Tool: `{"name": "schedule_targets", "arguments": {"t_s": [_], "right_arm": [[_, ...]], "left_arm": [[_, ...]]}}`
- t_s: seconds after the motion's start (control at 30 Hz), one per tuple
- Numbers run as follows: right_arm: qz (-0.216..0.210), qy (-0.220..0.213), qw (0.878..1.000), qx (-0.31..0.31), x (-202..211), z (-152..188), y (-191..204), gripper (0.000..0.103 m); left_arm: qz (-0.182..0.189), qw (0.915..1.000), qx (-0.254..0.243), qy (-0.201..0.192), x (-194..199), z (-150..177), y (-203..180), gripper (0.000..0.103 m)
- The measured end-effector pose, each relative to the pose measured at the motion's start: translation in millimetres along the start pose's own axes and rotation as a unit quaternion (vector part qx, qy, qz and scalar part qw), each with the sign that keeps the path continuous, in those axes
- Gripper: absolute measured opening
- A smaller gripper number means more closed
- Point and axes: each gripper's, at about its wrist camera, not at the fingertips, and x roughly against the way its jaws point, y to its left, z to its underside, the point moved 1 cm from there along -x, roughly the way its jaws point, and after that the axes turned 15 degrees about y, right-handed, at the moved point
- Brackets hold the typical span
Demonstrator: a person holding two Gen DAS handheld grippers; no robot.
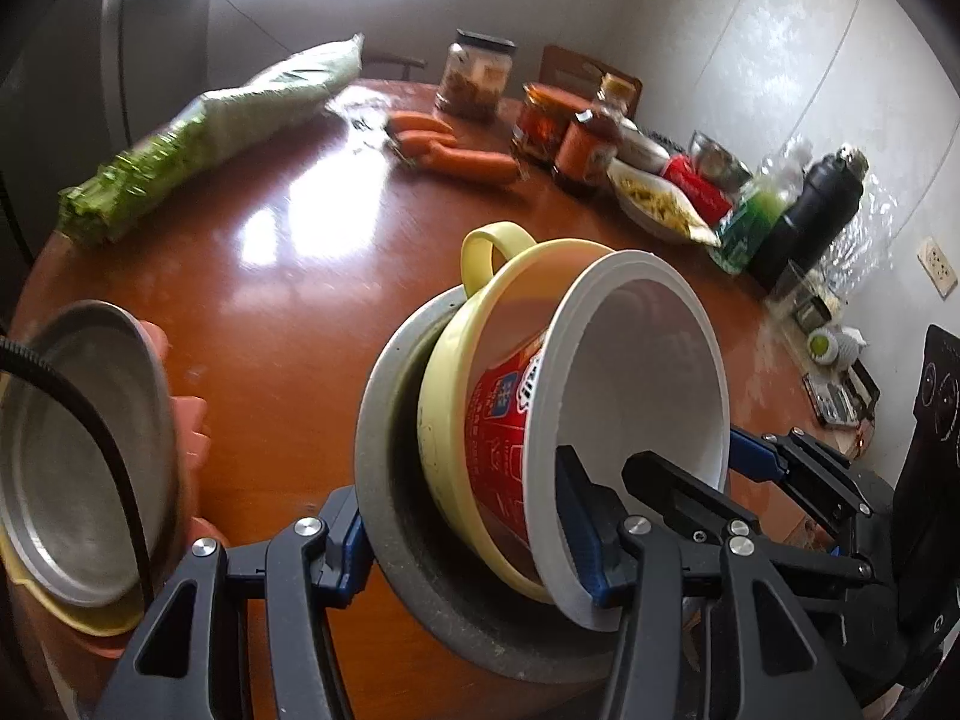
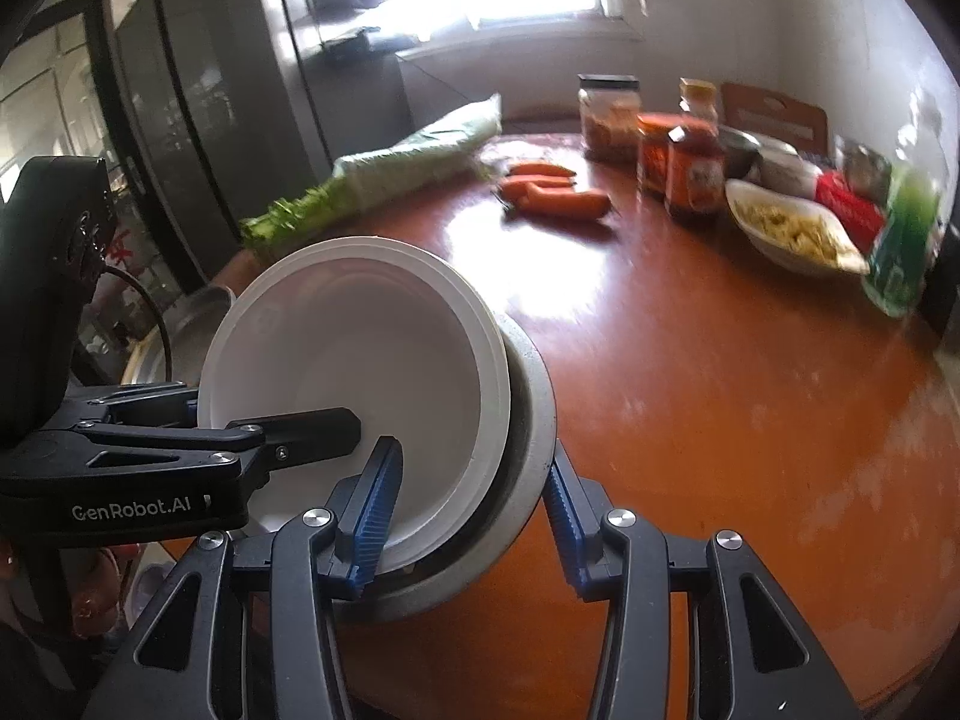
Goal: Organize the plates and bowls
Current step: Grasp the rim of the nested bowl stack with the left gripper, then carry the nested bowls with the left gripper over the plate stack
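Both hand-held grippers pinch the tilted nested bowls (image 1: pixel 540 420): left hand-held gripper (image 1: pixel 474 546), right hand-held gripper (image 2: pixel 474 516), above the counter (image 2: pixel 720 390).

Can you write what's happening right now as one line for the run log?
stage: stacking bowls | left hand-held gripper: shut on nested bowls | right hand-held gripper: shut on nested bowls | bowls: tilted | plate stack: beside

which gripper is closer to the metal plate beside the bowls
Left. The left gripper grips the bowl stack on the side facing the metal plate; the right gripper grips the stack's opposite side, farther from it.
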Motion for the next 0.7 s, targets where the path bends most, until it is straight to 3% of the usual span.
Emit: {"name": "schedule_targets", "arguments": {"t_s": [0.33,0.7], "right_arm": [[-0.008,-0.027,0.998,0.052,17,-33,47,0.048],[-0.04,-0.033,0.994,0.099,4,-59,102,0.048]], "left_arm": [[-0.015,0.9986,0.023,-0.045,50,5,33,0.053],[-0.043,0.9944,0.065,-0.071,87,23,86,0.053]]}}
